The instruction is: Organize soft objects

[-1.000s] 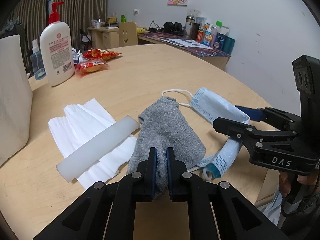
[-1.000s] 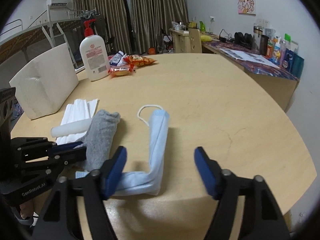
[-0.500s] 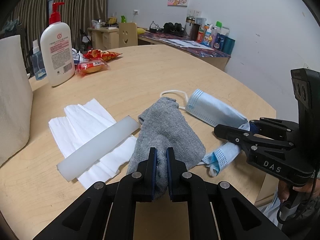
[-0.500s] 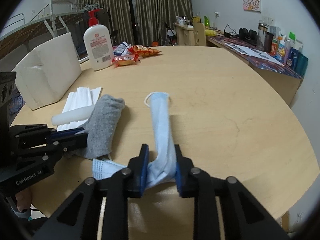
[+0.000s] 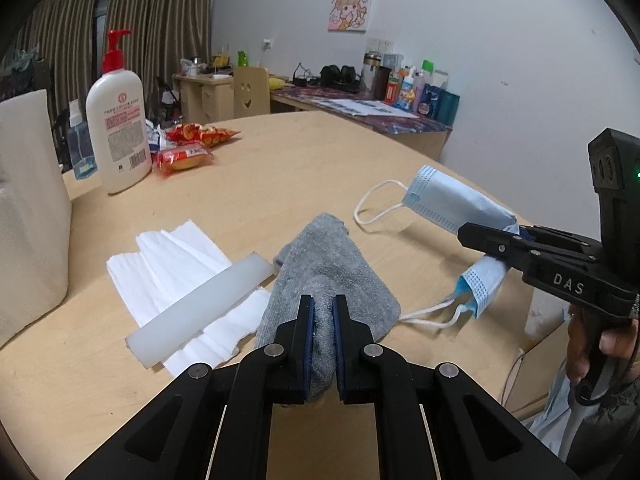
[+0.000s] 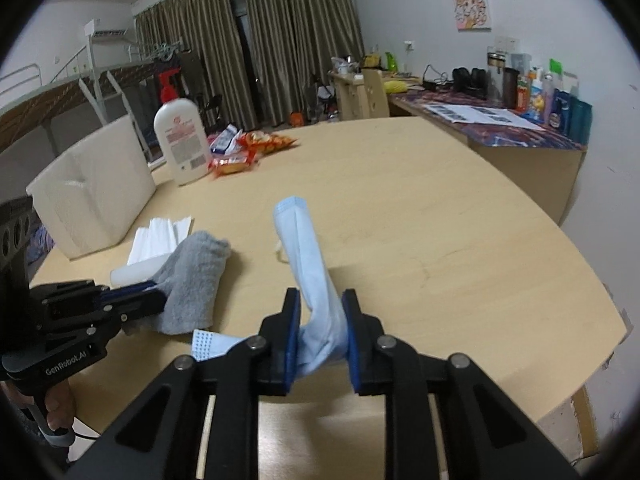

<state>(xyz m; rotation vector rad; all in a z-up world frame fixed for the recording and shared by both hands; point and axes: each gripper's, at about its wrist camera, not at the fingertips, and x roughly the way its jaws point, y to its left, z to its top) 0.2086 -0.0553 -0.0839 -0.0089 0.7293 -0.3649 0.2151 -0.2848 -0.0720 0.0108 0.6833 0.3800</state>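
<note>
The grey sock (image 5: pixel 326 276) lies on the wooden table (image 5: pixel 280 184) pinched at its near end by the left gripper (image 5: pixel 320 344), while the right gripper (image 6: pixel 320 336) clamps the blue face mask (image 6: pixel 310 268), whose far end is raised off the tabletop. Both pieces are only grasped, so by my judgement the sorting is barely begun, and the white tissues (image 5: pixel 172 256) lie untouched under a translucent bar (image 5: pixel 200 316). Legible writing: "DAS" on the right gripper, "GenRobot.AI" on the left; the lotion bottle (image 5: pixel 120 120) label is too small to read.

Dim, even indoor light; soft shadows on table (image 5: pixel 280 184). Strong fisheye bending, black vignette at corners. Right wrist view slightly motion-blurred; left wrist view sharp.
</note>
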